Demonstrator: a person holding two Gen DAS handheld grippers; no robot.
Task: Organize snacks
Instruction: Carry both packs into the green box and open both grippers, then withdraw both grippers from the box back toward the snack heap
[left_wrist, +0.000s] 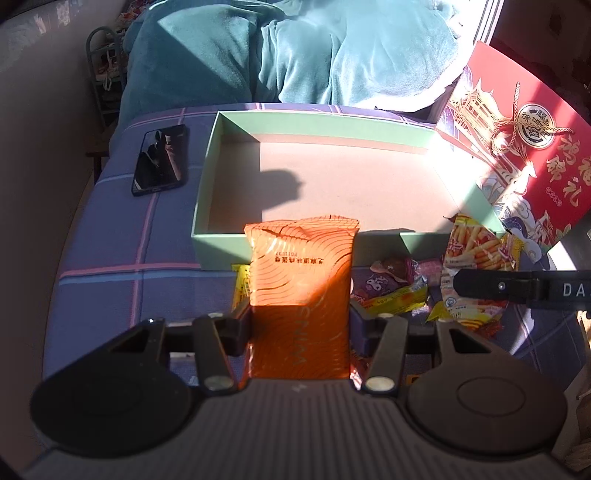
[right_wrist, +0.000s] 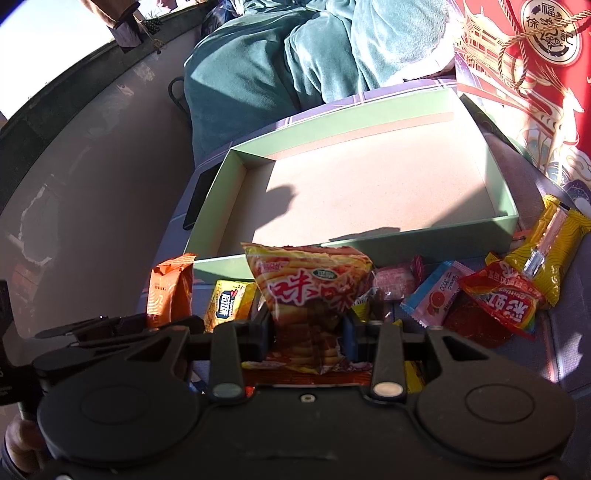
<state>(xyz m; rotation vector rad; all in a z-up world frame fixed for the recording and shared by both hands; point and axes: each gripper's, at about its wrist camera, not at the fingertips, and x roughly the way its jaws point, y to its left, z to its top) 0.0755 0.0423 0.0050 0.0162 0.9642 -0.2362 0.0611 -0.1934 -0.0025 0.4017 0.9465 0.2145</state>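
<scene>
Left gripper (left_wrist: 300, 325) clamped on orange packet (left_wrist: 301, 280), pads pressing both of its sides, packet standing up between the fingers and overlapping the near wall of green box (left_wrist: 218, 236). Right gripper (right_wrist: 308, 328) likewise clamped, on red-and-yellow stick-snack bag (right_wrist: 310, 288), crumpled where the pads pinch it. Both packets held clear of the pile, just short of the box's near wall.

Beyond the claws: box floor bare, nothing yet placed inside, only shadows across it. So barely begun: two snacks picked, none delivered. Left to sort, lying on the checked cloth (left_wrist: 110, 236) near the box: small yellow packet (right_wrist: 229, 302), pink wrapped sweet (right_wrist: 393, 282), blue-and-pink sachet (right_wrist: 436, 295), red rainbow-lettered packet (right_wrist: 506, 299), yellow packet with clear window (right_wrist: 550, 251). Red lid with gold cord (left_wrist: 535, 147) propped at the right of the box, black phone (left_wrist: 160, 158) flat on the cloth to the left, teal blanket (left_wrist: 295, 48) at the far side.

Hard to make out: lower ends of both held packets, hidden behind the gripper bodies; more wrappers under the right claw, count unclear; box's far right corner washed out by sunlight; print on most wrappers too small to read.
</scene>
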